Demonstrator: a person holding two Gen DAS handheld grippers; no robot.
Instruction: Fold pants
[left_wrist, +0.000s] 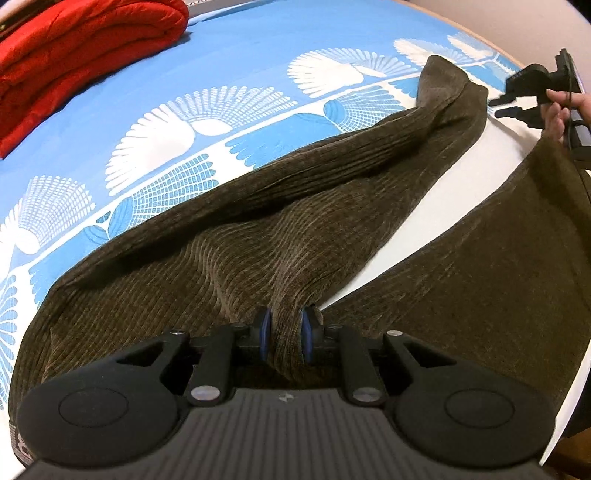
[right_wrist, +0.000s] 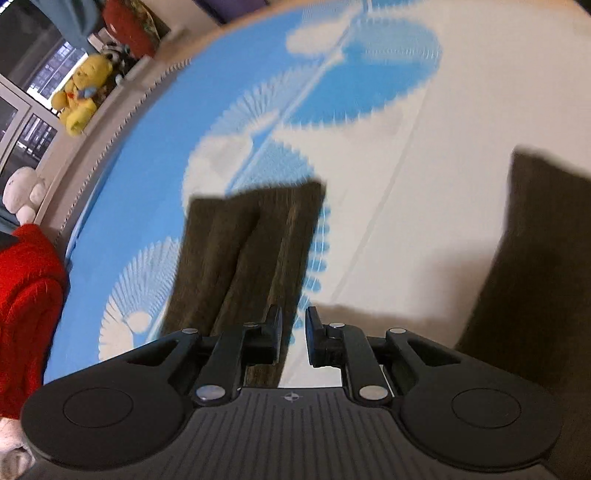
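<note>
Pants (left_wrist: 258, 229) spread across the bed (left_wrist: 184, 66)
Left hand-held gripper (left_wrist: 287, 332) pinches the crotch; right hand-held gripper (right_wrist: 293, 332) open, empty, near leg ends.

Brown ribbed pants (left_wrist: 295, 229), blue-white fan-patterned sheet (left_wrist: 166, 140), red blanket (left_wrist: 85, 48)

No readable words, brand names or numbers appear in either view. The only sign is a small crosshair mark (right_wrist: 291, 397) printed on the ribbed top of the right gripper's body.
</note>
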